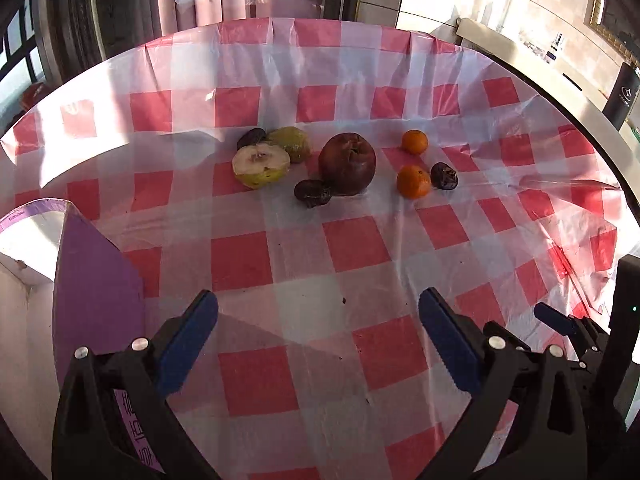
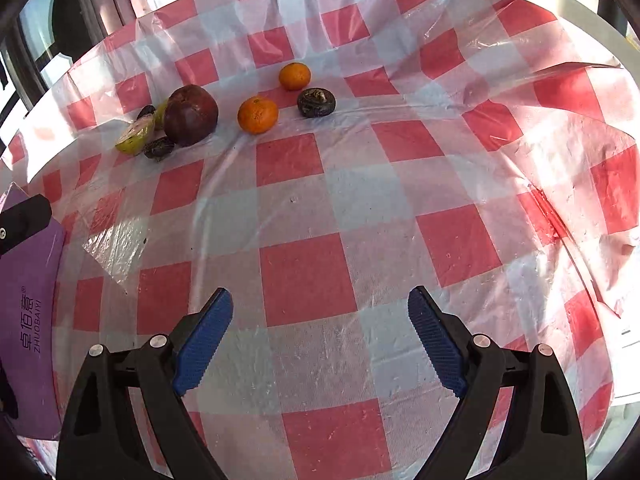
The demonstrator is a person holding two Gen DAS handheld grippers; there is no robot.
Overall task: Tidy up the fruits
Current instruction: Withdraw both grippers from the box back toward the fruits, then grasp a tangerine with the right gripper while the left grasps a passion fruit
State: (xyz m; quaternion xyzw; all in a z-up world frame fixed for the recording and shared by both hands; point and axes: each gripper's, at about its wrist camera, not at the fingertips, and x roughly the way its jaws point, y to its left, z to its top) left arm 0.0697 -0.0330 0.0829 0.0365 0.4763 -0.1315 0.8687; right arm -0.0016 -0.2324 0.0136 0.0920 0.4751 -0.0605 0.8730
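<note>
Left gripper (image 1: 318, 312) released, jaws wide, nothing between, hovering over near part of checkered worktop (image 1: 352, 248). Right gripper (image 2: 320, 308) likewise released, empty, over near worktop. Fruits clustered toward far edge: dark red apple (image 1: 347, 164) mid-cluster, cut pear half (image 1: 261, 165) face-up to its left, whole green pear (image 1: 290, 143) just behind, two mandarins (image 1: 414, 181) right of apple, three dark shrivelled fruits (image 1: 312, 193) scattered among them. Purple box (image 1: 96, 280) at near left corner, beside left gripper.
</note>
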